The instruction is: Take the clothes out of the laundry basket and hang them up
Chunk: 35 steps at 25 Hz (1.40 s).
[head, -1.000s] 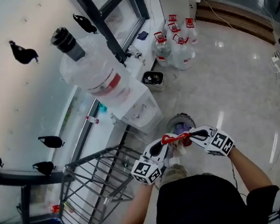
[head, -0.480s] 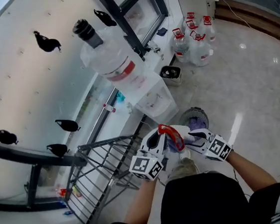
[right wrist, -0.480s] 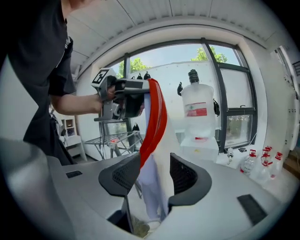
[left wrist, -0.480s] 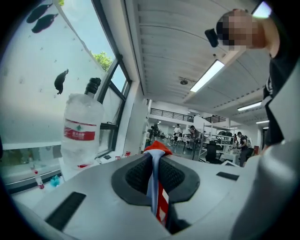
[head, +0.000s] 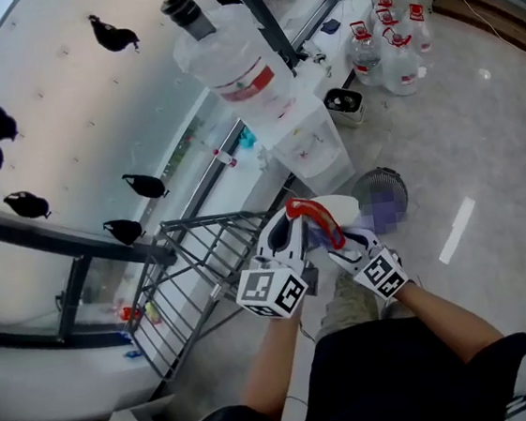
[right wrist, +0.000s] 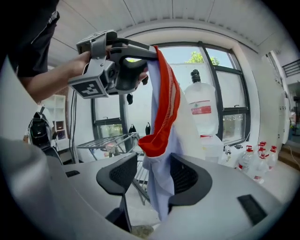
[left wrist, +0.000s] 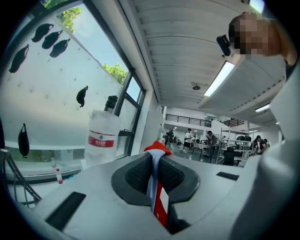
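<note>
A red-trimmed garment [right wrist: 164, 108] is held clamped in the left gripper [left wrist: 154, 172]. The right gripper [right wrist: 149, 177] has just been opened, with the cloth hanging loose between its jaws.

Nothing I can actually read here, the red label [head: 247, 82] on the big water jug [head: 226, 50] is too blurry.

Left tongs [left wrist: 155, 174] pinching garment [right wrist: 163, 98]; right tongs [right wrist: 151, 177] just opening around it.
</note>
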{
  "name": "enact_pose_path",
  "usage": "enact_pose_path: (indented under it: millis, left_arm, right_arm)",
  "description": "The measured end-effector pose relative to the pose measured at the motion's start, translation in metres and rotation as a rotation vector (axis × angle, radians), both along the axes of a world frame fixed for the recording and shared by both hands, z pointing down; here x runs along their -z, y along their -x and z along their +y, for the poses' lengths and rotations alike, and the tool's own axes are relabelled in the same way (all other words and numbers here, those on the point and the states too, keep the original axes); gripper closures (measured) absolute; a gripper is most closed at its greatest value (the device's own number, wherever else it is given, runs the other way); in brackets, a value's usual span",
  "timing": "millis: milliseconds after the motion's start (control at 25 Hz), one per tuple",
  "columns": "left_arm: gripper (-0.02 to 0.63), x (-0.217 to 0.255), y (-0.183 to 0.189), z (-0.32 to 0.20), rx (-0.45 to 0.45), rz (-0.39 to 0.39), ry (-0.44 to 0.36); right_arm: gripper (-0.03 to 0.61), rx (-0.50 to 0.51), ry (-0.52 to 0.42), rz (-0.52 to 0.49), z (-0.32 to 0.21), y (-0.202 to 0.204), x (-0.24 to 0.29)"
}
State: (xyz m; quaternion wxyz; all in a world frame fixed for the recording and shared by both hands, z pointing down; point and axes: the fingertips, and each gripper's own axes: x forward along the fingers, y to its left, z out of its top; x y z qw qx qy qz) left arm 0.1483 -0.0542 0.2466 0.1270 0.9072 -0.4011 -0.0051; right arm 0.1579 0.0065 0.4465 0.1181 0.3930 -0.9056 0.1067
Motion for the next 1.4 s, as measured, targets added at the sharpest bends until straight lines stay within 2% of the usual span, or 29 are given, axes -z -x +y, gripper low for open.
enact_pose_path:
  millis: [40, 120, 280, 400, 480, 560, 680, 760, 920, 1080, 1280, 1400]
  left_arm:
    - [0.597, 0.002, 0.007, 0.004, 0.016, -0.003, -0.001]
    - [0.597, 0.005, 0.028, 0.012, 0.055, -0.013, -0.002]
    - [0.595, 0.004, 0.096, 0.032, 0.146, -0.021, 0.004]
    - [0.595, 0.001, 0.150, 0.057, 0.189, -0.012, 0.008]
    - [0.595, 0.003, 0.184, 0.077, 0.212, -0.017, 0.003]
    - [0.595, 0.010, 0.217, 0.098, 0.228, -0.067, -0.034]
    - [0.595, 0.026, 0.263, 0.131, 0.241, -0.177, -0.130]
    - [0.595, 0.036, 0.298, 0.150, 0.257, -0.196, -0.162]
    - [0.595, 0.052, 0.379, 0.187, 0.289, -0.183, -0.186]
    - [0.595, 0.064, 0.471, 0.215, 0.373, -0.112, -0.200]
    - [0.595, 0.090, 0.592, 0.245, 0.514, -0.163, -0.245]
    - [0.595, 0.104, 0.657, 0.262, 0.572, -0.167, -0.235]
  right_arm:
    - [0.376, -0.010, -0.005, -0.011, 0.002, -0.001, 0.004]
    - [0.551, -0.023, -0.030, -0.028, 0.009, -0.005, 0.015]
    - [0.572, -0.035, -0.071, -0.075, 0.023, -0.020, 0.050]
    - [0.574, 0.015, -0.088, -0.072, 0.028, -0.021, 0.085]
    - [0.574, 0.071, -0.101, -0.053, 0.032, -0.010, 0.112]
    - [0.574, 0.120, -0.116, -0.037, 0.036, 0.013, 0.142]
    - [0.574, 0.206, -0.121, -0.012, 0.047, 0.064, 0.177]
    - [0.574, 0.255, -0.116, -0.040, 0.056, 0.102, 0.198]
    - [0.574, 0.298, -0.138, -0.055, 0.079, 0.180, 0.225]
    - [0.574, 0.369, -0.188, -0.042, 0.096, 0.275, 0.246]
    - [0.575, 0.481, -0.240, -0.106, 0.107, 0.403, 0.275]
    - [0.575, 0.518, -0.279, -0.149, 0.110, 0.472, 0.293]
